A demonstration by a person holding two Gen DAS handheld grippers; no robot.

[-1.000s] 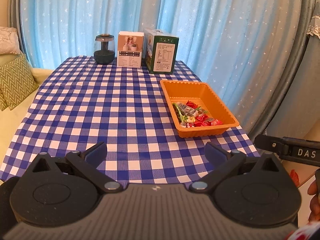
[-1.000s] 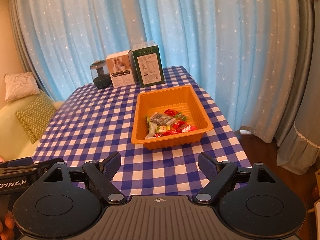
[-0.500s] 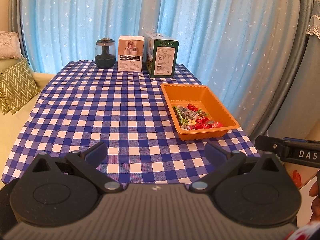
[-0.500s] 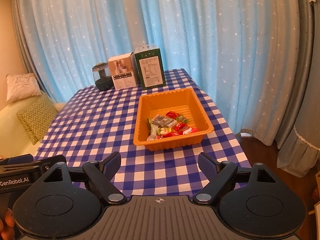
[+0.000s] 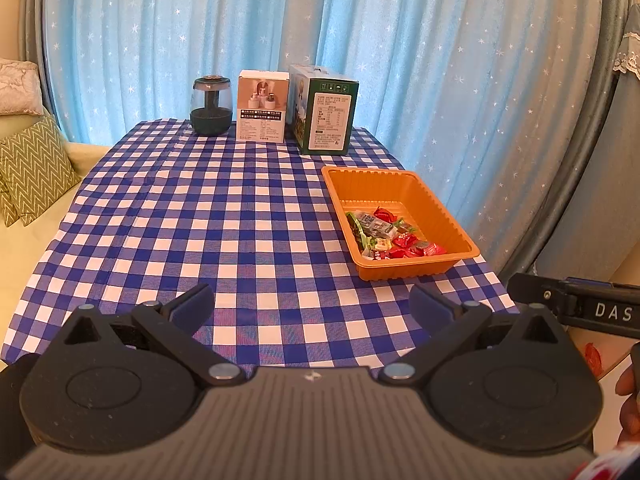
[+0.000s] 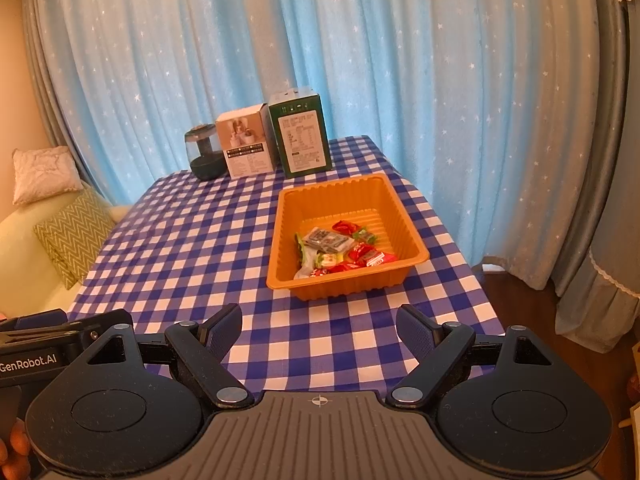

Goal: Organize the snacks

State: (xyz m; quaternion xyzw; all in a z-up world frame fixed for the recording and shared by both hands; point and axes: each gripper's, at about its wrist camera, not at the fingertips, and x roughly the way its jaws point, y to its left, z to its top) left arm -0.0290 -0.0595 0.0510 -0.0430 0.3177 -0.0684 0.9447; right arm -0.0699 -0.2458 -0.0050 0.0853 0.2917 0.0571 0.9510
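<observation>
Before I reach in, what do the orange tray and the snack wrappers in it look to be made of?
The orange tray looks like thin moulded plastic, semi-glossy: its walls are ribbed and the rim is a thin rolled lip. The snack wrappers look like shiny plastic film or foil, judging by the crinkles and glints; which one I can't tell.

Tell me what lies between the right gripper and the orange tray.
Only bare checkered tablecloth separates the open right gripper from the orange tray of snacks; nothing else sits there, as the right wrist view shows.
</observation>
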